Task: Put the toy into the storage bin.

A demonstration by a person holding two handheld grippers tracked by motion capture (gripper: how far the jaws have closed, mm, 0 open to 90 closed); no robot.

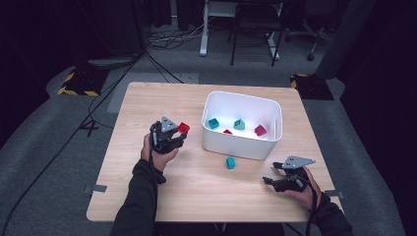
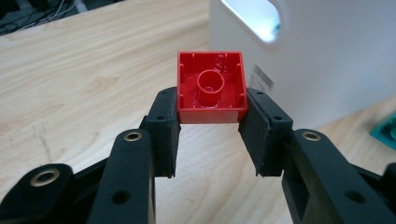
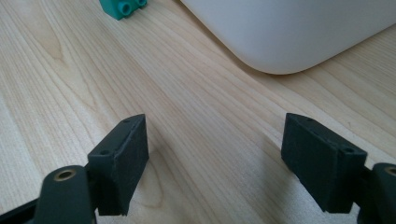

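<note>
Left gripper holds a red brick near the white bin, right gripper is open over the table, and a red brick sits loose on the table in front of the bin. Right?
One slip: the loose brick on the table is teal, not red, as the high view shows. The rest holds: the left gripper grips the red brick near the white bin, and the right gripper is open.

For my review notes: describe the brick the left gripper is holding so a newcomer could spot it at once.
Start at the white bin on the wooden table; just to its left, the left gripper grips a red brick above the tabletop. Unlike the teal brick lying in front of the bin, it is red and held between the jaws.
</note>
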